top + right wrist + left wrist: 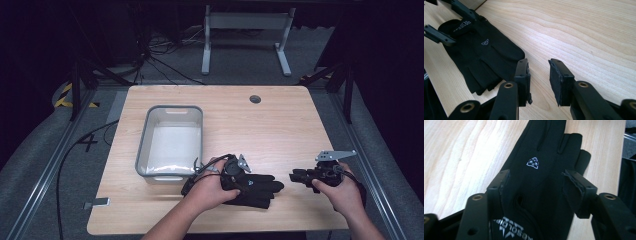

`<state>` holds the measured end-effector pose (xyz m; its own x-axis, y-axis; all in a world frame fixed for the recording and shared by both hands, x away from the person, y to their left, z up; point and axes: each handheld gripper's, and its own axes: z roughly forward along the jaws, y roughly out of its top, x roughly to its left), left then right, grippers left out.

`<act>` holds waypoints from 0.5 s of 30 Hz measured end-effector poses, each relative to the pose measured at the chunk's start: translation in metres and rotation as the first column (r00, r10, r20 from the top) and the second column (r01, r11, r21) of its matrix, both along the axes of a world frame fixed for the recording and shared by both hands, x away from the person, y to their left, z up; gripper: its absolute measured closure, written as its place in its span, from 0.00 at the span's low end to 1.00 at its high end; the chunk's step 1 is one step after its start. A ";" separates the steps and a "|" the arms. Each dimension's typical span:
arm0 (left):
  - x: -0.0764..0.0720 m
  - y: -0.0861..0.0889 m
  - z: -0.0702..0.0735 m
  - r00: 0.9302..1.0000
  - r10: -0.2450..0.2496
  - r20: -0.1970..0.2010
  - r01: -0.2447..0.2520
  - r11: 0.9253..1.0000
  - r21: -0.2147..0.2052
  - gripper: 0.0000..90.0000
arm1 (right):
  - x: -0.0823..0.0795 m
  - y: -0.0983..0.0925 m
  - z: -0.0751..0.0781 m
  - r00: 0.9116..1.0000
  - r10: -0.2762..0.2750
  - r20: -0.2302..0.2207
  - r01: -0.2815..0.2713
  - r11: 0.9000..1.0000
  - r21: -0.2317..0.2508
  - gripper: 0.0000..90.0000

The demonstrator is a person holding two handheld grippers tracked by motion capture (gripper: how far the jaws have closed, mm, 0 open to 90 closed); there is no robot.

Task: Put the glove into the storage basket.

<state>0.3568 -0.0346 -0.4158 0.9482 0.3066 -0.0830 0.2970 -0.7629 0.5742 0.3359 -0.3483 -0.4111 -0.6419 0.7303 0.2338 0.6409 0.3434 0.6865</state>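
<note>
Glove: black, lying flat on table, beside grey bin.
Markings: white triangular emblem; cuff lettering partly hidden, "ABSOL" legible.
Left gripper: jaws spreading, straddling glove.
Right gripper: jaws standing apart, gripping nothing.

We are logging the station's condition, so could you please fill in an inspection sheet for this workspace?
Surface: wooden table, bare grain, round hole near far edge.
Job's things: black glove lying flat.
Clutter: grey tub, apparently empty.
Grippers: left gripper open, jaws astride the glove; right gripper open over bare wood beside the glove's fingertips.
Cables: black cable on the floor at left.
Surroundings: grey floor, white table frame.
</note>
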 end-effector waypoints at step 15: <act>0.005 -0.009 -0.031 0.998 -0.019 -0.055 0.019 1.000 0.016 0.22 | 0.001 0.003 -0.003 1.000 0.021 -0.009 -0.020 1.000 0.022 0.74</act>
